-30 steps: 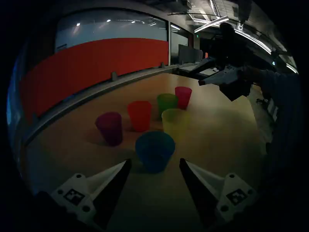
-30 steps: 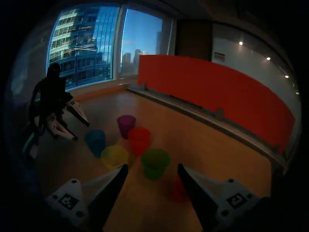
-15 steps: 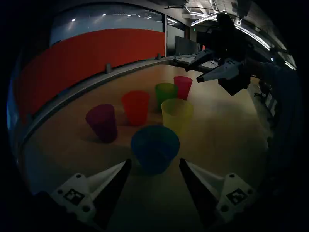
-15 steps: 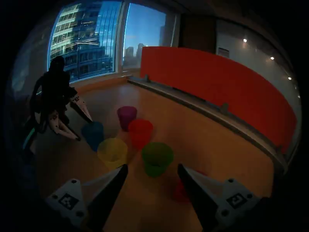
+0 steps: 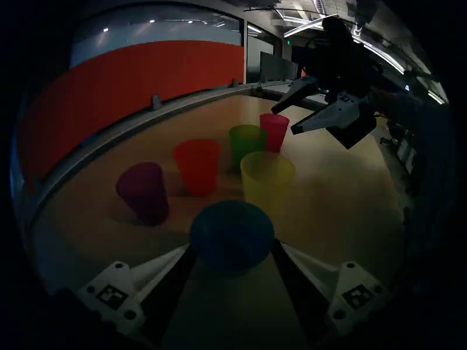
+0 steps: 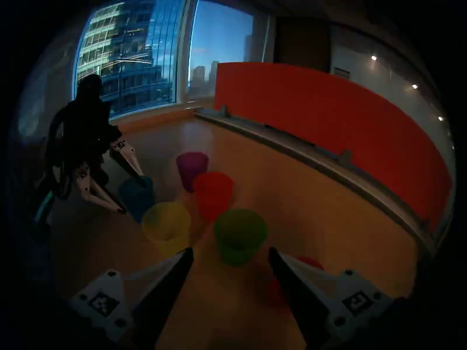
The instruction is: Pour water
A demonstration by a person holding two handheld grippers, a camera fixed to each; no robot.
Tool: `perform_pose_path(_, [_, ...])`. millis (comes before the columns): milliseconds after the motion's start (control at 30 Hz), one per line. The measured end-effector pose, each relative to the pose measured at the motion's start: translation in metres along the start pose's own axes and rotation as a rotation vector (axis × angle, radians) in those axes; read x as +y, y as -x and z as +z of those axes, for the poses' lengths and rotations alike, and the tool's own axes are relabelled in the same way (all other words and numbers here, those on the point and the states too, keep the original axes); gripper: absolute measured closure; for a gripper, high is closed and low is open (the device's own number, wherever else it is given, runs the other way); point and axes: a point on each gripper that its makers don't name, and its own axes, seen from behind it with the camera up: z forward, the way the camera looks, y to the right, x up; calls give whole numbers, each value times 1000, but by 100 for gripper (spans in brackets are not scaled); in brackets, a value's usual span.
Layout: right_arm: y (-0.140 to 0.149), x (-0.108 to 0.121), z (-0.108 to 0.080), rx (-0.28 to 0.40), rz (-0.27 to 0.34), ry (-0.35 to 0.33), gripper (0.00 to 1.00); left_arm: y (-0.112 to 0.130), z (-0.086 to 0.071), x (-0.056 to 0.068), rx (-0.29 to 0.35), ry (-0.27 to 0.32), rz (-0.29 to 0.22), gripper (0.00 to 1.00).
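Six plastic cups stand clustered on a wooden table (image 5: 338,192): blue (image 5: 232,233), yellow (image 5: 267,175), purple (image 5: 143,192), orange-red (image 5: 197,166), green (image 5: 248,143) and crimson (image 5: 274,129). My left gripper (image 5: 233,248) is open, and the blue cup sits between its fingertips. In the right gripper view that gripper (image 6: 133,192) straddles the blue cup (image 6: 137,197). My right gripper (image 6: 230,254) is open just short of the green cup (image 6: 240,235); the crimson cup (image 6: 275,289) is partly hidden behind its right finger. In the left gripper view the right gripper (image 5: 283,121) hovers by the crimson cup.
A long orange partition (image 6: 327,122) with a grey rail runs along the table's far side. Large windows (image 6: 134,64) stand behind the dark figure of the person (image 6: 82,140) who holds the grippers. Bare tabletop (image 6: 327,221) lies beside the cups.
The left gripper has moved forward, so the blue cup now sits between its fingers. The right gripper has come closer to the green and crimson cups.
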Motion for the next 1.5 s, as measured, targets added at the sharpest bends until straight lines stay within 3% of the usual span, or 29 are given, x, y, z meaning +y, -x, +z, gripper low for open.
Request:
perform_pose_path(633, [7,1,15,-17,3,-11,0,-3,7,-4,8,-6,12,15])
perform_pose_path(1500, [13,16,68,-80,-1,-1,0,0,6,-3,8,4,-1,15])
